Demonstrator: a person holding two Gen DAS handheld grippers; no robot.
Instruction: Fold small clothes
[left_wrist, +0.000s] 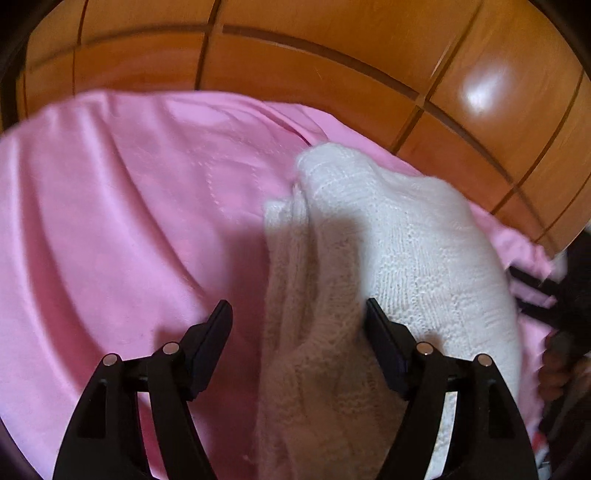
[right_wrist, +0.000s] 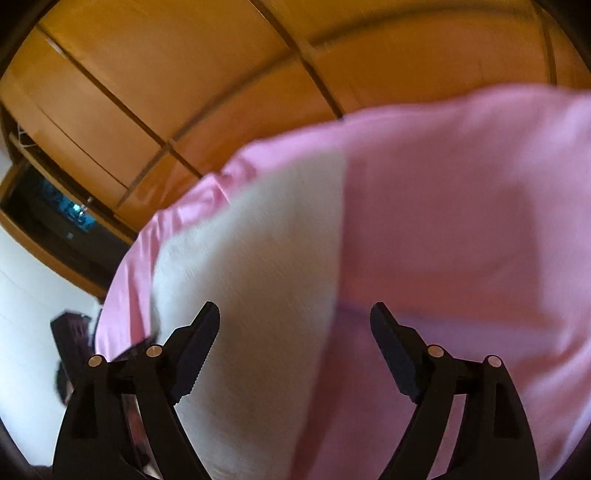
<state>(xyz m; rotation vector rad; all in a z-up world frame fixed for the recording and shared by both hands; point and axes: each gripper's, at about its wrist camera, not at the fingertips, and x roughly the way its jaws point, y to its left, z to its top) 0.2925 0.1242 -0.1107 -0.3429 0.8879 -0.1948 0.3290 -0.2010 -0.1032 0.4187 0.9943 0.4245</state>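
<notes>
A white knitted garment (left_wrist: 406, 229) lies bunched and partly doubled over on a pink sheet (left_wrist: 110, 203). My left gripper (left_wrist: 297, 308) stands open over its near end. A fold of the knit runs up between the fingers; the left finger hangs over bare sheet and the right finger sits beside the knit's thicker part. In the blurred right wrist view the same white garment (right_wrist: 258, 240) fills the lower middle on the pink sheet (right_wrist: 461, 203). My right gripper (right_wrist: 295, 310) is open above the garment's right edge, with no pad pressing on it.
Glossy orange wooden panels (left_wrist: 332, 66) rise behind the bed. A dark device and a hand (left_wrist: 557, 354) show at the right edge of the left wrist view. In the right wrist view, a dark screen (right_wrist: 55, 214) sits in the wooden unit (right_wrist: 184, 74) at left.
</notes>
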